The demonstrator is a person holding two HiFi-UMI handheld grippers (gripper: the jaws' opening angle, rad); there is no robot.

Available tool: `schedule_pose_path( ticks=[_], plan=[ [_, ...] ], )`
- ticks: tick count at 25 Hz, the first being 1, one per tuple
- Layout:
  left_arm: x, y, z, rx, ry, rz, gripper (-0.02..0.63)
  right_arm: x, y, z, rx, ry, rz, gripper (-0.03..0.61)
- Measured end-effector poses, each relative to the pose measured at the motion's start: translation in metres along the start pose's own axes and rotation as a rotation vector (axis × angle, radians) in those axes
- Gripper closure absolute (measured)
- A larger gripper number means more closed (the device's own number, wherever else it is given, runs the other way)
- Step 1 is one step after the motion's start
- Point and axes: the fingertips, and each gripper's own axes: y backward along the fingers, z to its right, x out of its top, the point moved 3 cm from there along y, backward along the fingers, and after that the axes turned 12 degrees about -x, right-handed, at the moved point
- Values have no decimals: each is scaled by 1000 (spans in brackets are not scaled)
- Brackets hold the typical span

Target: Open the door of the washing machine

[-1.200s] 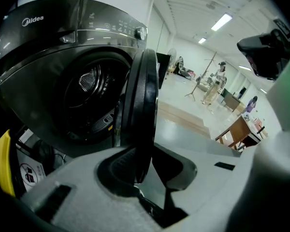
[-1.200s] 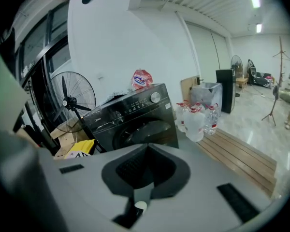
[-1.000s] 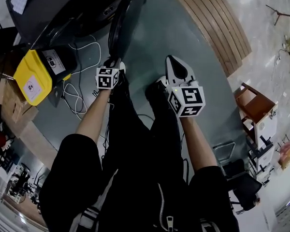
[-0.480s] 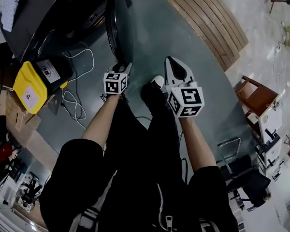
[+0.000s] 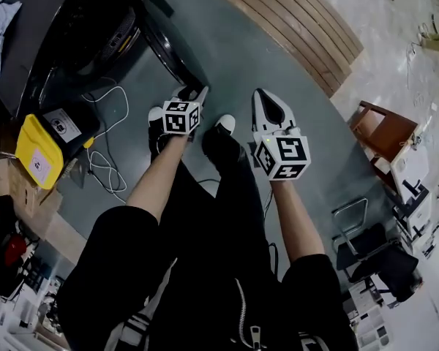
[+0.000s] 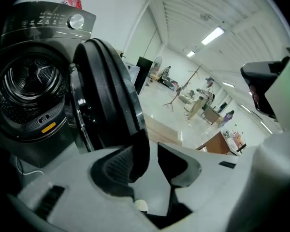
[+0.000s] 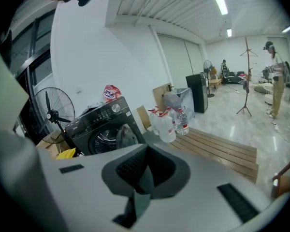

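The dark washing machine [image 5: 73, 28] stands at the top left of the head view. Its round door [image 5: 168, 50] is swung out wide, and the left gripper view shows the bare drum [image 6: 29, 93] beside the door [image 6: 106, 91]. My left gripper [image 5: 192, 93] sits just off the door's outer edge. It is open, with only floor showing between its pads [image 6: 153, 156]. My right gripper [image 5: 263, 97] hangs to the right over the grey floor, shut with nothing in it. Its pads meet [image 7: 145, 170], and the washing machine [image 7: 101, 124] is far behind them.
A yellow box [image 5: 36, 152] and loose white cables [image 5: 102, 159] lie left of the person's legs [image 5: 227, 196]. A wooden slat platform [image 5: 293, 28] runs along the top right. A brown cabinet [image 5: 384, 134] and a metal chair [image 5: 351, 221] stand at the right. Water bottles [image 7: 171, 122] and a fan [image 7: 50, 112] flank the machine.
The door has swung further open. My left gripper went with its edge towards the right, and its jaws have come apart. The right gripper has shifted only slightly in the head view.
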Motion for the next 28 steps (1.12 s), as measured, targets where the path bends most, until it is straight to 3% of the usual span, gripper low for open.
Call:
schedule_pose_path(
  ticks=[11,16,21,28],
  plan=[
    [61,-94,44,-109,-138,-34,465,9,13,83,-76,-28,11,575],
    [88,-98,55,-125,-204,-30,457,18,16,98,-84,-35,9,575],
    [110,-50,57,-90,-263,20,506,42,3,63,-4,-12,9,575],
    [153,73,25,57,-253,146,598,95,-23,-53,191,93,29,575]
  ],
)
